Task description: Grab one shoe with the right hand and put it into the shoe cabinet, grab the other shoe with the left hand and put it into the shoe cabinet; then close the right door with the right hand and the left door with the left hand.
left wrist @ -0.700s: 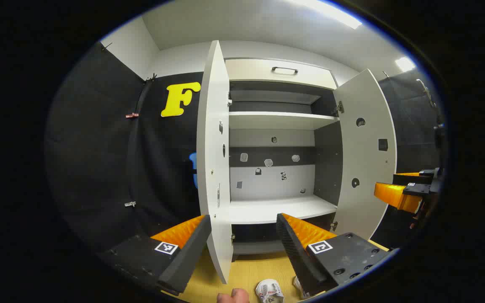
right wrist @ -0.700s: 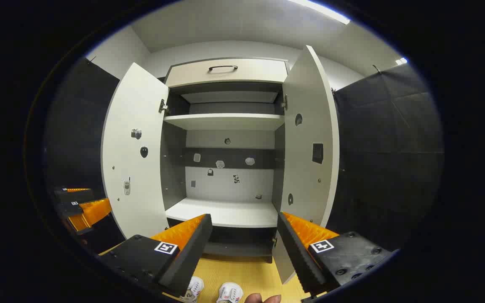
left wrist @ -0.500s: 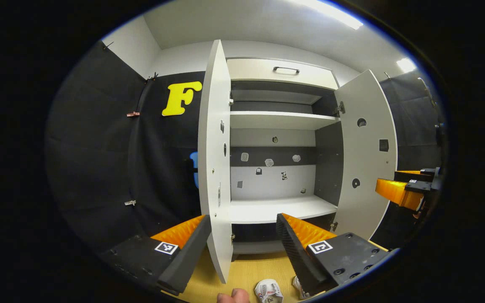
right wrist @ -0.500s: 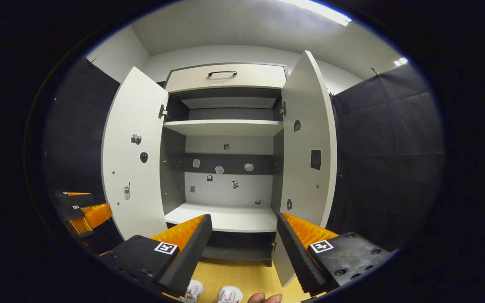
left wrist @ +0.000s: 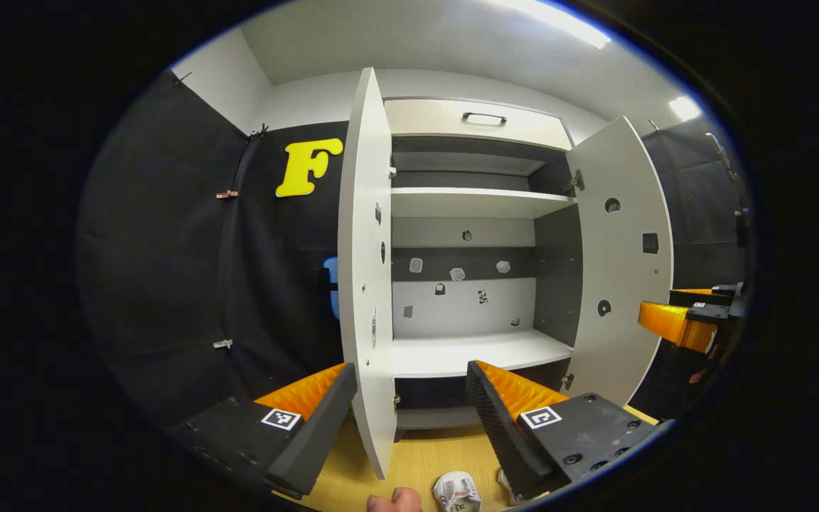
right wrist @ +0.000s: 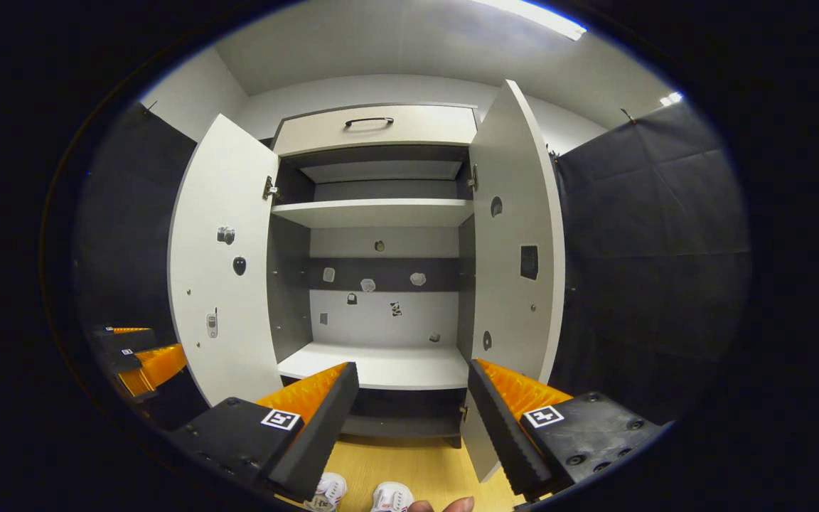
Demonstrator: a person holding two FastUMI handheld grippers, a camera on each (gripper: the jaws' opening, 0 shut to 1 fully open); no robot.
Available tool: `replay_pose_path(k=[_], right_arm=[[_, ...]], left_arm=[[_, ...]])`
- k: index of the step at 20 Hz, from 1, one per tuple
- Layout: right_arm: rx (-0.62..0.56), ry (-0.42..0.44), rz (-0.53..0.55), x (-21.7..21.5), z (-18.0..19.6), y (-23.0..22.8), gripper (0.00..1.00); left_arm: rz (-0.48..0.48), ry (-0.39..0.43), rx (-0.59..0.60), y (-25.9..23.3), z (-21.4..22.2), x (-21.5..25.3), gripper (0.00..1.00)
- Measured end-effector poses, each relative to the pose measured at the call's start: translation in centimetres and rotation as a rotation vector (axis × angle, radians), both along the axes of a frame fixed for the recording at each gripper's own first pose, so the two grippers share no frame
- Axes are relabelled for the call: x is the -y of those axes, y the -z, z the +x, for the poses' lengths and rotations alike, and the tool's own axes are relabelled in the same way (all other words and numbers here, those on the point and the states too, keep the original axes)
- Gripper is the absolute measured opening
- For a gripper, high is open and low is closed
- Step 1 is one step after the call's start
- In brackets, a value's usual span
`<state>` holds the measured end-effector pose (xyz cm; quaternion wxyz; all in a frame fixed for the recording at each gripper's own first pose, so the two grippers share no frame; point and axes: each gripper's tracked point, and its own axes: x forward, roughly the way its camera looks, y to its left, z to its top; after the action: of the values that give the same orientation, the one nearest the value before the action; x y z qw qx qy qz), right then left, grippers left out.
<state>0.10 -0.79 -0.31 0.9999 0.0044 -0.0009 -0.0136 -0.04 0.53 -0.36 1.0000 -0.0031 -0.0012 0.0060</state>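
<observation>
Your left hand-held gripper [left wrist: 409, 412]: fingers apart, empty; shoe [left wrist: 456, 491] at 6 o'clock.
Your right hand-held gripper [right wrist: 413, 412]: fingers apart, empty; shoes [right wrist: 389, 496] at 6 o'clock.
Shoe cabinet [right wrist: 381, 366]: both doors open.

Both gripper views face the open shoe cabinet [left wrist: 477, 284] [right wrist: 381, 277] from near floor level, the left gripper view offset leftward, the right gripper view nearly head-on; both share its shelves.

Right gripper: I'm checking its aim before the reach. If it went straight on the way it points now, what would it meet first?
The right gripper is open and empty, aimed between the open doors. Likely first contact is the lower shelf; depth is unclear.
</observation>
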Motion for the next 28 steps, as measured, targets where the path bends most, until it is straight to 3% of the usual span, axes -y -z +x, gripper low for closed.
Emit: replay_pose_path(k=[11, 14, 18, 28], right_arm=[[-0.027, -0.021, 0.01, -1.2, 0.4, 1.0, 0.98], [-0.077, -0.044, 0.025, -2.3, 0.2, 3.5, 0.98], [-0.214, -0.07, 0.055, -4.0, -1.1, 10.6, 0.98], [-0.679, -0.107, 0.112, -7.2, -8.1, 35.1, 0.98]], left_arm=[[0.011, -0.004, 0.019, -0.2, 0.0, -0.4, 0.96], [0.005, -0.016, 0.043, -0.3, -0.1, -0.9, 0.96], [0.002, -0.029, 0.05, 0.5, -0.4, -1.5, 0.96], [0.002, -0.072, 0.013, 3.8, -0.7, -3.2, 0.96]])
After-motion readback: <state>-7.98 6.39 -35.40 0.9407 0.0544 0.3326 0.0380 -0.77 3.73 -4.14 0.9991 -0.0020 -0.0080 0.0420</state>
